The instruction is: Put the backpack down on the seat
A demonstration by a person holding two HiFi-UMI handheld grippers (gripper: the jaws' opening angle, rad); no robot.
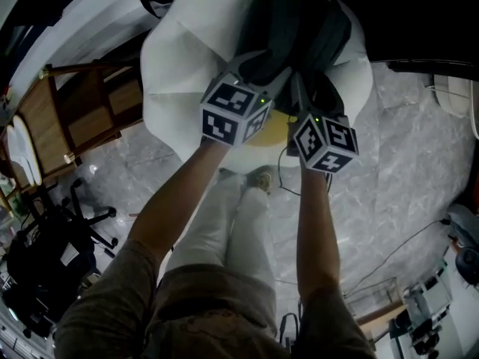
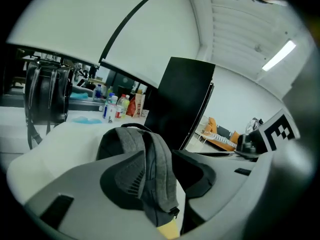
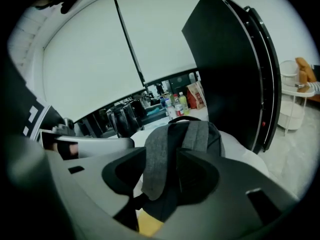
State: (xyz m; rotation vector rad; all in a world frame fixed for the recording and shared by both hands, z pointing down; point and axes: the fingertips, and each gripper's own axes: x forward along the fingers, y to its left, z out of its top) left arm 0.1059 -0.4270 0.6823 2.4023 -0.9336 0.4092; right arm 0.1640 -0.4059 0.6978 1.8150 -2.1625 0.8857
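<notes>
Your left claw (image 2: 165,176) and right claw (image 3: 165,176) stand half open, each with a grey strap (image 2: 155,149) loose between its jaws. The backpack (image 1: 299,28) sits on the seat (image 1: 187,66) just ahead. Withdraw crookedly and a strap may snag, dragging it off.

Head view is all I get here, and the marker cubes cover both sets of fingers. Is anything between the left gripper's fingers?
Observer: Yes. The left gripper view shows a grey strap of the backpack lying against one of the left gripper's fingers, with a gap to the other.
Operator: And the right one?
Observer: The right gripper view shows a grey strap between the right gripper's fingers. No gap shows there, so I cannot tell whether they press on it.
Operator: What is beyond the seat?
Observer: A counter with a row of bottles.
</notes>
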